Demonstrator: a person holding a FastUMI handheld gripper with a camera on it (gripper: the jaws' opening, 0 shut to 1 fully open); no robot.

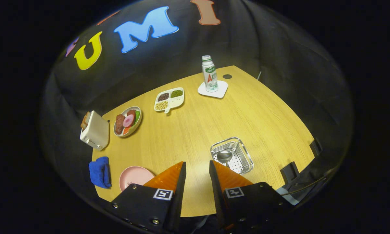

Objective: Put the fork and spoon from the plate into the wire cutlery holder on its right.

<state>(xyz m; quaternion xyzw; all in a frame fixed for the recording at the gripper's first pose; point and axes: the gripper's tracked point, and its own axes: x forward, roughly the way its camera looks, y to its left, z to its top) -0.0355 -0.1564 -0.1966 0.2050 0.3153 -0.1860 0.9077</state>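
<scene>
Fingers (169, 177) are orange, parted w/ a moderate gap, nothing between them, just bare wood of the table (195, 130) showing through. Gripper (197, 169) hangs above the near table edge, holding nothing.

Just ahead & to the right of the right finger: wire cutlery holder (232, 155), a square metal basket w/ a perforated floor. Spoon (224, 156) is already in it, bowl up toward the near-left corner; handle partly hidden behind the right fingertip. So spoon half looks done.

Left of the left finger, touching its outline in the view: pink plate (134, 177). Fork (129, 184) appears to lie at its near edge; only the tines show, small & partly cut off by the gripper body, so orientation is hard to tell. Rest of the plate is bare. Judgement: roughly half done, fork left to pick & carry across to the holder.

Farther out:
- blue cloth (99, 171) just left of the plate
- toaster (94, 130) w/ bread in its slots, at the table's left edge
- bowl (127, 121) w/ meat slices & veg, beside the toaster
- divided tray (169, 99) w/ 3 lots of beans/grains: dark, green, pale; 4th section looks empty
- bottle (209, 73) upright on a white coaster (213, 89) at the far side
</scene>
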